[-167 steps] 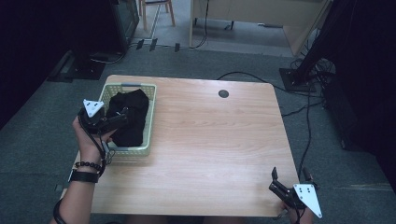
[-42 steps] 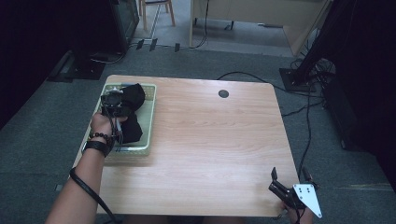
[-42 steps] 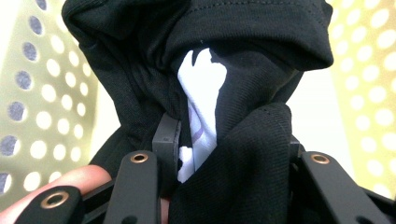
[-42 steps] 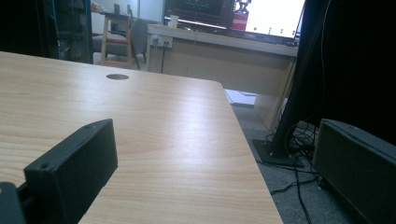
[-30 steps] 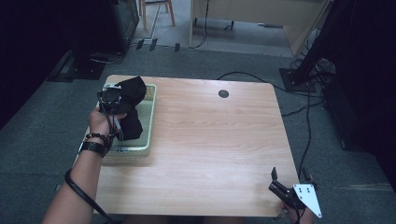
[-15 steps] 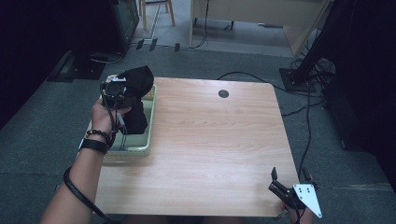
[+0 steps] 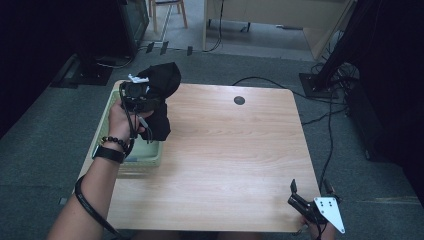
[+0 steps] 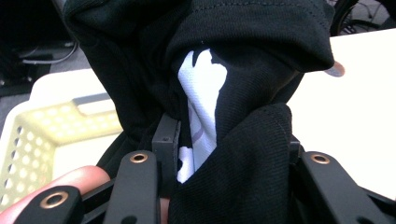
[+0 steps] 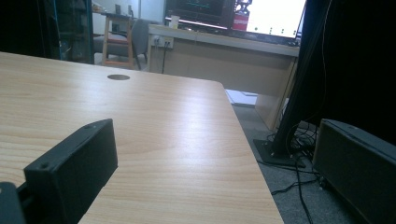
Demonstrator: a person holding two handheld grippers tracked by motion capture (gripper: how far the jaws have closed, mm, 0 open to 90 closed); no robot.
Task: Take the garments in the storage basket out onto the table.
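Observation:
My left gripper (image 7: 139,93) is shut on a black garment (image 7: 163,80) and holds it up above the right side of a pale green basket (image 7: 146,159). The cloth bunches over the gripper, and a fold hangs down toward the basket. In the left gripper view the garment (image 8: 261,56) is pinched between the jaws of that gripper (image 8: 224,156) and shows a white print (image 8: 203,84); the perforated basket (image 8: 51,126) lies below. My right gripper (image 7: 310,186) rests open at the table's near right corner. Its jaws stand wide apart over bare wood, as the right gripper view (image 9: 212,140) shows.
The wooden table (image 7: 225,150) has a round cable hole (image 7: 239,100) near its far edge. Cables (image 7: 327,125) trail over the floor to the right of the table. A black stand base (image 7: 90,72) sits beyond the far left corner.
The left gripper has closed on the black garment in the basket and lifted it up and rightward, above the basket's rim. The right gripper has stayed put.

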